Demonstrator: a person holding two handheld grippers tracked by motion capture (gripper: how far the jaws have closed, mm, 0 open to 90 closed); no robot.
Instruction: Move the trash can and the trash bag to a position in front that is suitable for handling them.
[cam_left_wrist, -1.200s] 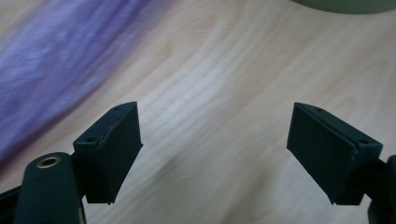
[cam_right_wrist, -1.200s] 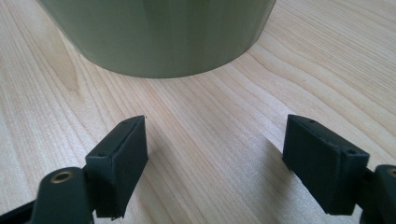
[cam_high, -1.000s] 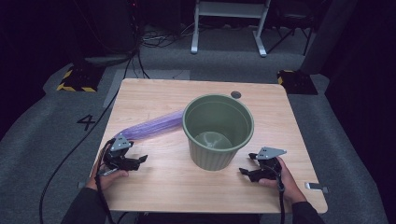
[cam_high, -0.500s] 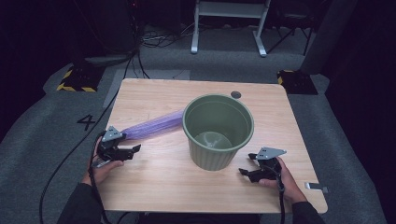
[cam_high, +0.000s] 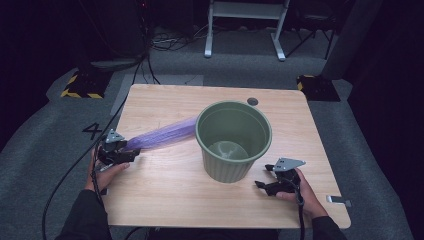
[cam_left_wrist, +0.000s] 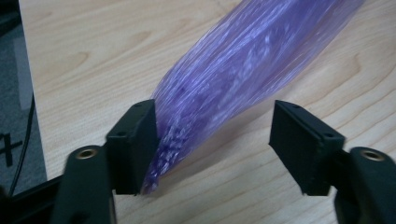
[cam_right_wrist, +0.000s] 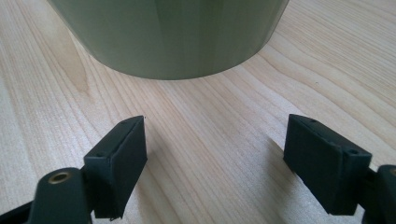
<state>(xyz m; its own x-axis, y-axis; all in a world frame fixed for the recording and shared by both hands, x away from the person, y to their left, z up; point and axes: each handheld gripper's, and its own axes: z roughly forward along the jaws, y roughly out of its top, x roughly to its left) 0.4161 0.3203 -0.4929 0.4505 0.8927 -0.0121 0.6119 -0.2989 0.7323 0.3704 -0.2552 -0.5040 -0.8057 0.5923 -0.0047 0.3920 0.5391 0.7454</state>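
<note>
Over the last second the left gripper (cam_high: 131, 153) has slid from lower in the frame's left part up and leftward to the near tip of the long purple plastic bag (cam_high: 161, 136), its open jaws now bracketing that tip.

The bag (cam_high: 162, 135) lies on the table (cam_high: 165, 195), left of the bin (cam_high: 233, 141).

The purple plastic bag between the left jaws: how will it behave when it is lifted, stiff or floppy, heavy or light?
The purple bag is thin, wrinkled film gathered into a long strand, so it will probably hang limp. It looks translucent, so likely very light. Its glossy surface may slip; the open left gripper should probably close firmly on the bunched end.
</note>
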